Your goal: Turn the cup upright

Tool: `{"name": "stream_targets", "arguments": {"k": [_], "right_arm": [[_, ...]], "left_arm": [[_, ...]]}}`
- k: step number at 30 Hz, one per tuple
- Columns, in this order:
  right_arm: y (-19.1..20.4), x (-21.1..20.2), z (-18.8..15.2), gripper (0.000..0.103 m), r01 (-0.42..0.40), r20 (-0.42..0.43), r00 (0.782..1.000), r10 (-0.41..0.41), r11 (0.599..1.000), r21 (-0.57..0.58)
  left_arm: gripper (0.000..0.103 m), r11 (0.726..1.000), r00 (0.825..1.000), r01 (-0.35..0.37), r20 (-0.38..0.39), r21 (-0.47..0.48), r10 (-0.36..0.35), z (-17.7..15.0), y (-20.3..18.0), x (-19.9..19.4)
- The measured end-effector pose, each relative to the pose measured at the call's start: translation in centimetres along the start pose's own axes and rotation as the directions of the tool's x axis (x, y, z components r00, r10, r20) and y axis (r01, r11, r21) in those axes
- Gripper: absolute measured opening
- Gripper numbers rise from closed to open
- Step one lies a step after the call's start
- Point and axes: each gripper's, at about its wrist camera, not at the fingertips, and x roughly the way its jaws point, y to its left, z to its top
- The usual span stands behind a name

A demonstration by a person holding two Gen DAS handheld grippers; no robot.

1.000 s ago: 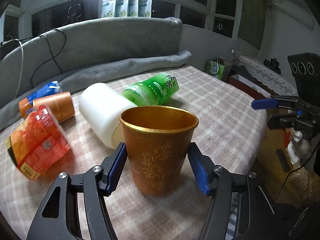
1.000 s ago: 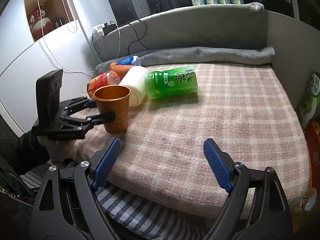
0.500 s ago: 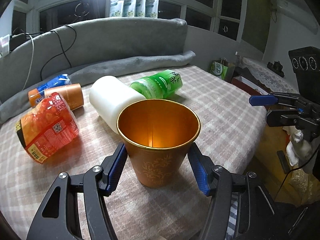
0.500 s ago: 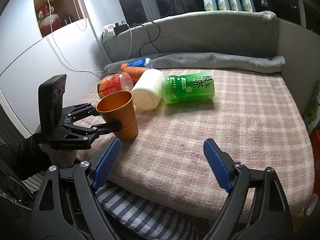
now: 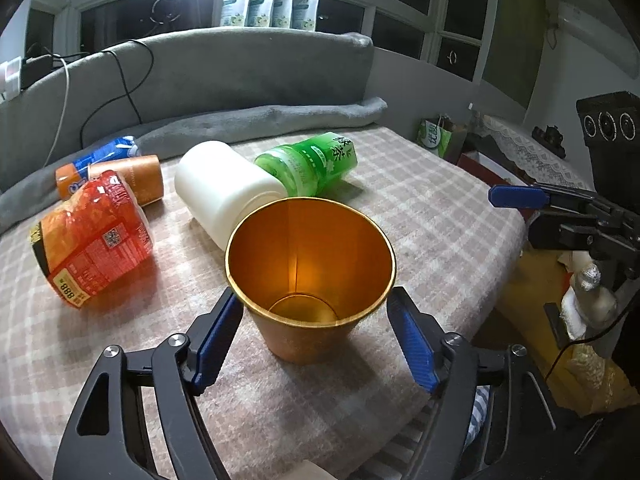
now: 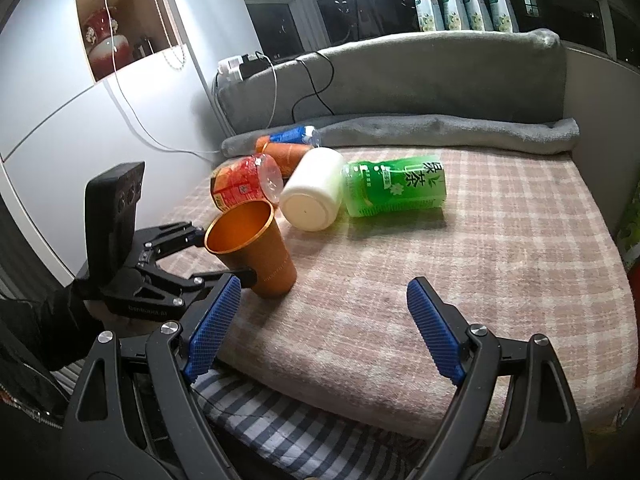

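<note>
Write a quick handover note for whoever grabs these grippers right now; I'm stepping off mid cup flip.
Left gripper: shut on the copper cup, one finger on each side of its wall.
Right gripper: open, empty, over the near edge of the plaid blanket.
Cup: mouth up but leaning toward the left gripper, its base down at the blanket.
Done: cup turned mouth-up.
Left: level it, set it flat, release and back off. The white jar and green bottle lie just behind it.
</note>
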Motion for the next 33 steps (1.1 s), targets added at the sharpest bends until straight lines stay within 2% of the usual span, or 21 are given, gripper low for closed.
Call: {"name": "stream_targets", "arguments": {"k": [4, 8, 11, 13, 16, 20, 22, 25, 27, 29, 33], "right_arm": [[0.4, -0.5, 0.9, 0.088, 0.009, 0.054, 0.998, -0.009, 1.000, 0.009], [1.6, -0.8, 1.9, 0.088, 0.079, 0.111, 0.991, -0.077, 0.997, -0.019], [2.6, -0.7, 2.4, 0.088, 0.139, 0.143, 0.981, -0.133, 0.990, -0.033], [3.2, -0.7, 2.6, 0.088, 0.171, 0.163, 0.973, -0.163, 0.985, -0.035], [4.0, -0.9, 2.8, 0.088, 0.225, 0.198, 0.956, -0.216, 0.974, -0.023], [4.6, -1.6, 3.0, 0.089, 0.295, 0.253, 0.922, -0.293, 0.955, 0.033], [4.5, -2.0, 3.1, 0.099, 0.324, 0.273, 0.904, -0.330, 0.943, 0.068], [4.5, -2.4, 3.3, 0.100, 0.377, 0.286, 0.874, -0.392, 0.920, 0.107], [4.8, -2.6, 3.3, 0.100, 0.423, 0.293, 0.849, -0.439, 0.898, 0.120], [5.1, -2.6, 3.2, 0.101, 0.457, 0.296, 0.832, -0.469, 0.882, 0.116], [5.7, -2.7, 3.1, 0.102, 0.502, 0.302, 0.806, -0.508, 0.859, 0.106]], "left_arm": [[0.074, 1.000, 1.000, -0.021, 0.008, -0.010, 0.021, -0.6, 0.1, -1.2], [0.075, 0.997, 0.997, -0.060, 0.041, -0.044, 0.061, -1.2, 0.8, -3.6], [0.075, 0.988, 0.986, -0.125, 0.103, -0.087, 0.133, -1.3, 1.4, -6.0], [0.075, 0.977, 0.970, -0.167, 0.156, -0.132, 0.187, -1.2, 1.8, -7.8], [0.075, 0.950, 0.928, -0.242, 0.239, -0.196, 0.286, -1.0, 2.1, -10.3], [0.075, 0.896, 0.834, -0.346, 0.346, -0.280, 0.430, -0.8, 1.9, -13.4], [0.075, 0.868, 0.784, -0.388, 0.383, -0.311, 0.488, -0.7, 1.6, -14.7], [0.077, 0.839, 0.737, -0.433, 0.407, -0.328, 0.539, -0.5, 1.1, -15.8], [0.081, 0.832, 0.722, -0.446, 0.416, -0.330, 0.553, -0.6, 0.9, -16.2], [0.081, 0.830, 0.718, -0.455, 0.419, -0.322, 0.556, -0.7, 0.6, -16.4], [0.081, 0.833, 0.723, -0.461, 0.415, -0.307, 0.553, -0.8, 0.1, -16.2]]}}
